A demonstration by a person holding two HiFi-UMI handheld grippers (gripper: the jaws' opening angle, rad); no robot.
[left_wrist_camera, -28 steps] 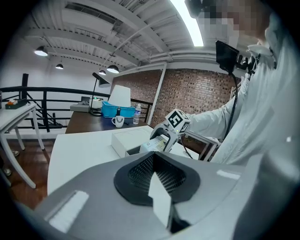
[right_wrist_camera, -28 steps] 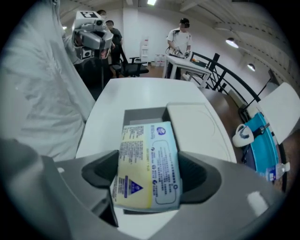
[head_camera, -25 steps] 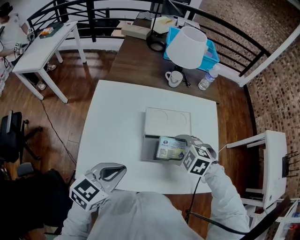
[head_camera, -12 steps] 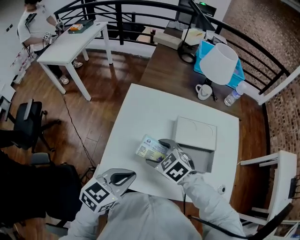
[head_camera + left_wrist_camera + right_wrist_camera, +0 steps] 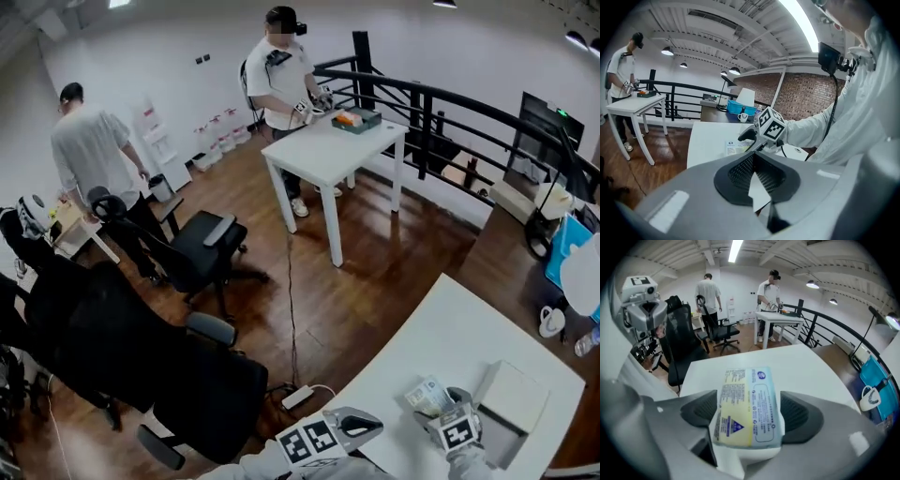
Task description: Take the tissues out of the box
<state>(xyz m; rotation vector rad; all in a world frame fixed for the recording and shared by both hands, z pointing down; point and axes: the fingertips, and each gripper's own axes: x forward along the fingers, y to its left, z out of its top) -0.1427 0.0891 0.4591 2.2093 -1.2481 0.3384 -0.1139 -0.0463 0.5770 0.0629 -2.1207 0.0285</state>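
Observation:
The tissue pack [image 5: 747, 408], pale blue and yellow with print, lies between the pads of my right gripper [image 5: 749, 414]. Both pads touch its sides while the jaws are opening. In the head view this gripper [image 5: 441, 414] holds the pack [image 5: 427, 395] over the white table [image 5: 422, 342], just left of the box [image 5: 511, 398], whose white lid is folded back. My left gripper [image 5: 361, 427] hovers at the table's near edge, shut and empty. The left gripper view shows its jaws [image 5: 757, 161] closed, with the right gripper's marker cube [image 5: 769, 126] and the pack [image 5: 736, 146] beyond.
A white mug [image 5: 549, 322] stands on the dark desk at the right. Black office chairs [image 5: 202, 248] and a cable are on the wooden floor to the left. Two people stand far off by another white table [image 5: 337, 141]. A black railing [image 5: 441, 112] runs behind.
The right gripper lifted the tissue pack out of the box and carried it left over the table. The head view swung up toward the room. The left gripper stayed shut.

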